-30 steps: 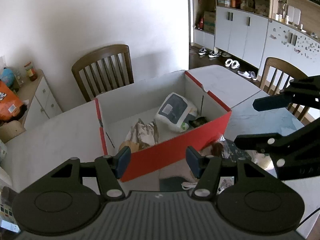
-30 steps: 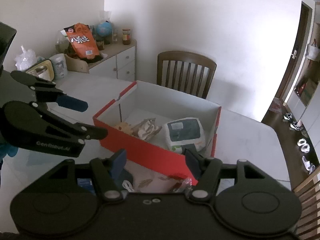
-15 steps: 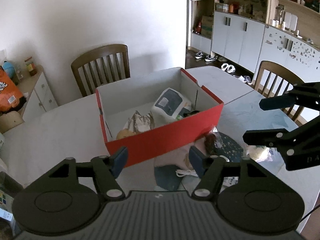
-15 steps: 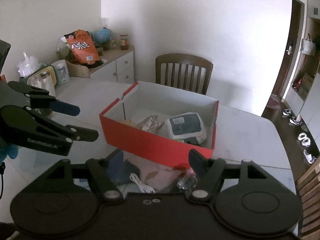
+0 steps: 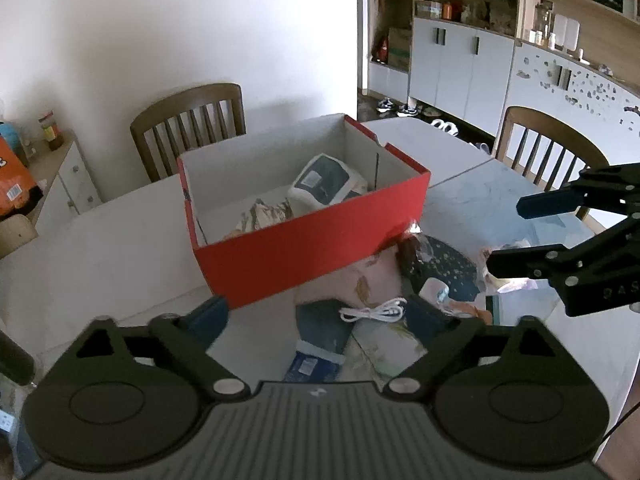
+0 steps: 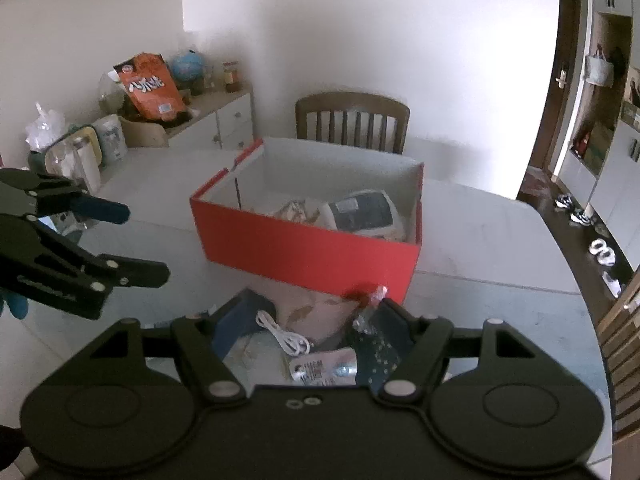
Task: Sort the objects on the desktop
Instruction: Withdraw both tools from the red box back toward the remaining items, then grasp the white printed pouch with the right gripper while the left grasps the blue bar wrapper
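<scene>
Left tongs: jaws wide, nothing between them, hovering over the near clutter on the table. Right tongs: also wide and unloaded, above the same pile.

Under both: white coiled cable lying on a pale pink pouch, with a dark blue packet touching it on the near-left. Dark speckled pouch just right of the pink one, and a small white labelled packet near the right tongs.

Red box sits just behind the pile, open top, white inside. In it: white-and-dark-blue pack on the right, a crumpled patterned wrapper left of it, touching.

Wooden chair behind the far edge of the table, second chair far right. White sideboard far left with an orange snack bag on it.
</scene>
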Demonstrator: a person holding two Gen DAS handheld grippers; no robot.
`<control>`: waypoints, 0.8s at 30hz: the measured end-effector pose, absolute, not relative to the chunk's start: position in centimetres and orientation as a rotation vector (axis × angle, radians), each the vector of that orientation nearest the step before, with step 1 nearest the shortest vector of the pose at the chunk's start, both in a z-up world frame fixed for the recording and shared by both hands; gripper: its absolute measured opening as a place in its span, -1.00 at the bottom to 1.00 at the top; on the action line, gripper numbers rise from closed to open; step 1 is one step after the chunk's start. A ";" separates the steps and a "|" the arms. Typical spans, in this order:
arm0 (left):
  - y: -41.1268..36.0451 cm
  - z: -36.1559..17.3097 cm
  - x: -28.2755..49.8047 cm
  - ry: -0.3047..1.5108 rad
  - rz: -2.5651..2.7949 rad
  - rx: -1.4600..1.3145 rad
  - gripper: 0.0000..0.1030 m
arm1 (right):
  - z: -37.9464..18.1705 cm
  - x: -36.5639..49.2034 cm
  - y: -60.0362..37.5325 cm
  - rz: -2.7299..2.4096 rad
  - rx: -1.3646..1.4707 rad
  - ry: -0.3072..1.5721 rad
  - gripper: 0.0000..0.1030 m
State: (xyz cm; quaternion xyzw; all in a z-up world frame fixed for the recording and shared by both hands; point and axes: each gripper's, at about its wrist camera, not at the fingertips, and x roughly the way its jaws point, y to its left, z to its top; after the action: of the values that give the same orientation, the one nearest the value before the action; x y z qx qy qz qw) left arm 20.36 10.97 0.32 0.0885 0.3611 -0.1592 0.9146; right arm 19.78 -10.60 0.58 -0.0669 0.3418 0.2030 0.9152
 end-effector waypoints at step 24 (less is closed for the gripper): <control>12.6 -7.3 19.6 0.828 -0.279 0.121 1.00 | -6.9 20.1 -10.7 0.434 -0.202 0.795 0.76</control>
State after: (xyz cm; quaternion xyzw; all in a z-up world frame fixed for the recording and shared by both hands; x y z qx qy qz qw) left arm 19.61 12.64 -7.31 0.0583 0.4007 -0.1351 0.9043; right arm 20.15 -10.73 -6.91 -0.0974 0.3832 0.2091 0.8944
